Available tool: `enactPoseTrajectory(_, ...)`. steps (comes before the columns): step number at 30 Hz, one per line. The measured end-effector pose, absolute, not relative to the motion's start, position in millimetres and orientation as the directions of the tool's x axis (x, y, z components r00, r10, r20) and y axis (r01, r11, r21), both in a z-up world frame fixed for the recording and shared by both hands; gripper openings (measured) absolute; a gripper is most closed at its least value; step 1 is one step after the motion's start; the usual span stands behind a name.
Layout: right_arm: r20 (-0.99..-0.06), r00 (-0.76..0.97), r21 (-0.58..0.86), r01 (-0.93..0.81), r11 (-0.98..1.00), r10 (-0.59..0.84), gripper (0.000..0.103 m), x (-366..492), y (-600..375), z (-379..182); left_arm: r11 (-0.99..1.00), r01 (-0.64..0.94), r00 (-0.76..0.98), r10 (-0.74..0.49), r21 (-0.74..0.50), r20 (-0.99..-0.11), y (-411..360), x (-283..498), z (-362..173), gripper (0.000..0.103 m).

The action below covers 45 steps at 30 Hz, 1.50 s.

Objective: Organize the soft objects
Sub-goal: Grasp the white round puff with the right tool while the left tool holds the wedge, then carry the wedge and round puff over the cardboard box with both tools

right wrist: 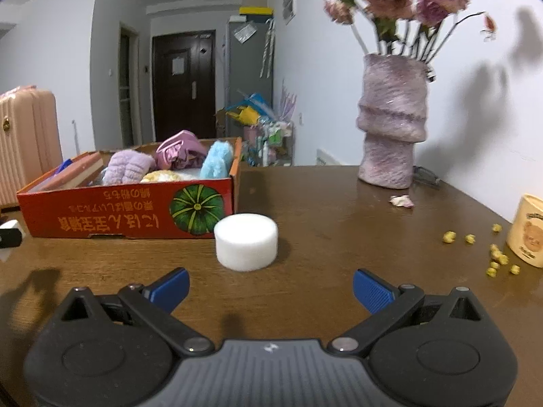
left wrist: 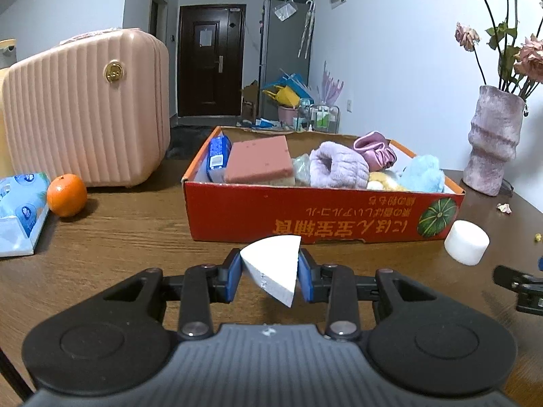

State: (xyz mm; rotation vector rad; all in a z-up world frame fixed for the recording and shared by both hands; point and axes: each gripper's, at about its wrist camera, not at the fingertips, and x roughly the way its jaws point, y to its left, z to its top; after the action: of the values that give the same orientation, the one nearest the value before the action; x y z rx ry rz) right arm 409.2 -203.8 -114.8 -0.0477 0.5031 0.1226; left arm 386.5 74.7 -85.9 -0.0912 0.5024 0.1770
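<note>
My left gripper [left wrist: 270,276] is shut on a white foam wedge [left wrist: 273,266], held just above the table in front of the red cardboard box [left wrist: 305,215]. The box holds a pink sponge block [left wrist: 259,159], a lilac fluffy cloth [left wrist: 337,166], a light blue plush [left wrist: 422,173] and other soft items. A white foam cylinder [right wrist: 246,246] stands on the table at the box's right front corner; it also shows in the left wrist view [left wrist: 466,242]. My right gripper [right wrist: 271,286] is open and empty, a short way in front of the cylinder.
A pink ribbed suitcase [left wrist: 85,108], an orange [left wrist: 67,195] and a tissue pack [left wrist: 20,210] are at the left. A pink vase with dried roses [right wrist: 392,122], a cream cup [right wrist: 527,230] and scattered yellow crumbs [right wrist: 495,254] are at the right.
</note>
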Motion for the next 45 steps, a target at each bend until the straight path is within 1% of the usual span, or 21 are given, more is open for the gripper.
enactPoseTrajectory(5, -0.513, 0.851, -0.022, -0.146, 0.989, 0.114, 0.103, 436, -194, -118, 0.977, -0.21, 0.866, 0.166, -0.042, -0.471, 81, 386, -84, 0.035)
enactPoseTrajectory(18, -0.582, 0.807, -0.016, -0.136, 0.991, 0.101, 0.103, 496, -184, -127, 0.971, -0.234, 0.861, 0.186, -0.042, -0.473, 91, 390, -85, 0.035)
enactPoseTrajectory(22, -0.596, 0.797, -0.019, -0.14, 0.99, 0.102, 0.1, 510, -180, -129, 0.97, -0.241, 0.857, 0.196, -0.034, -0.477, 92, 392, -86, 0.035)
enactPoseTrajectory(23, -0.596, 0.796, -0.019, -0.142, 0.99, 0.103, 0.099, 513, -179, -129, 0.969, -0.243, 0.857, 0.198, -0.034, -0.477, 93, 392, -86, 0.035)
enactPoseTrajectory(26, -0.6, 0.792, -0.019, -0.152, 0.988, 0.11, 0.088, 518, -177, -130, 0.968, -0.25, 0.854, 0.204, -0.035, -0.479, 96, 394, -87, 0.035)
enactPoseTrajectory(28, -0.61, 0.784, -0.018, -0.163, 0.986, 0.119, 0.073, 520, -176, -131, 0.967, -0.252, 0.852, 0.204, -0.037, -0.482, 97, 395, -87, 0.035)
enactPoseTrajectory(29, -0.615, 0.779, -0.016, -0.168, 0.986, 0.123, 0.069, 521, -176, -131, 0.967, -0.252, 0.852, 0.203, -0.038, -0.483, 97, 395, -87, 0.035)
enactPoseTrajectory(30, -0.619, 0.775, -0.014, -0.171, 0.985, 0.126, 0.061, 521, -176, -132, 0.967, -0.251, 0.852, 0.202, -0.038, -0.484, 98, 395, -87, 0.035)
enactPoseTrajectory(31, -0.624, 0.77, -0.01, -0.175, 0.984, 0.131, 0.058, 523, -177, -133, 0.968, -0.25, 0.852, 0.201, -0.039, -0.483, 98, 394, -87, 0.035)
enactPoseTrajectory(37, -0.612, 0.777, -0.001, -0.188, 0.982, 0.148, 0.056, 514, -177, -132, 0.968, -0.249, 0.852, 0.2, -0.04, -0.483, 98, 394, -86, 0.035)
enactPoseTrajectory(45, -0.551, 0.813, 0.015, -0.215, 0.976, 0.188, 0.056, 487, -175, -123, 0.968, -0.248, 0.856, 0.2, -0.04, -0.478, 97, 393, -85, 0.035)
